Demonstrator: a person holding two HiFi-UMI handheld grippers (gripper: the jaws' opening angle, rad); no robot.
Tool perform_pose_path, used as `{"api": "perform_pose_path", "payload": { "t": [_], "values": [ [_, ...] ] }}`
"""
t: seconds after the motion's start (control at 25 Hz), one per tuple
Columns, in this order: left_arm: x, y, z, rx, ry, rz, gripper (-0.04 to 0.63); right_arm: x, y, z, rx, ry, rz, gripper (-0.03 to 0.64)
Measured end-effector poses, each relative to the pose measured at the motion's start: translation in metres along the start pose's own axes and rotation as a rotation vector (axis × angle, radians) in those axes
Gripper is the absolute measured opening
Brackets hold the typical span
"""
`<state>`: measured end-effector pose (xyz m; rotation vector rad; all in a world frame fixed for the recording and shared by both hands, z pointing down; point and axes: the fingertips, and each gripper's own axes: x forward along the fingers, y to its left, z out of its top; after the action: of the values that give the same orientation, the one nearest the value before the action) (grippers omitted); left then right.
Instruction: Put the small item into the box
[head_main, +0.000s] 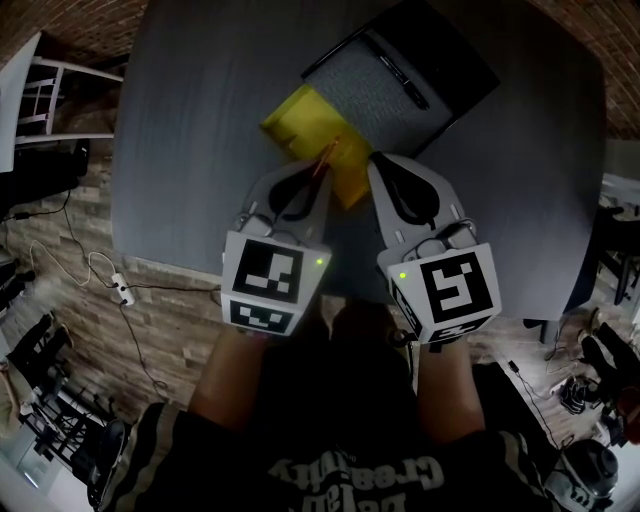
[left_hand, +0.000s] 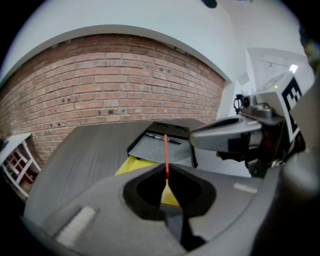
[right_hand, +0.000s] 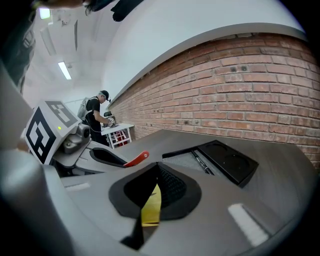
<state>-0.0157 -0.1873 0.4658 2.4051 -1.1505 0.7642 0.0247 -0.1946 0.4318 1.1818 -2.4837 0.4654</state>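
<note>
A thin red item (head_main: 325, 160) sticks forward out of my left gripper (head_main: 318, 172), whose jaws are shut on it. In the left gripper view the red item (left_hand: 165, 152) points toward the box. The open black box (head_main: 470, 75) lies at the table's far side, with a grey foam tray (head_main: 365, 85) and a black pen (head_main: 400, 72) in it. A yellow pouch (head_main: 300, 120) lies flat between the box and both grippers. My right gripper (head_main: 377, 160) hovers beside the pouch's right edge with its jaws together. Yellow (right_hand: 150, 205) shows through their slit; I cannot tell whether they touch it.
The dark grey table (head_main: 200, 150) ends just in front of the person's knees. Cables and a power strip (head_main: 122, 292) lie on the floor at left, with white shelving (head_main: 45, 90) beyond. A brick wall (left_hand: 110, 75) stands behind the table, and a person (right_hand: 95, 117) is far off.
</note>
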Motion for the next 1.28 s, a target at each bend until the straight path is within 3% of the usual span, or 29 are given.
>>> {"api": "perform_pose_path", "payload": {
  "t": [1.28],
  "values": [
    [0.023, 0.001, -0.033, -0.029, 0.060, -0.011, 0.014, 0.010, -0.002, -0.035, 0.029, 0.042, 0.019, 0.006]
  ]
}}
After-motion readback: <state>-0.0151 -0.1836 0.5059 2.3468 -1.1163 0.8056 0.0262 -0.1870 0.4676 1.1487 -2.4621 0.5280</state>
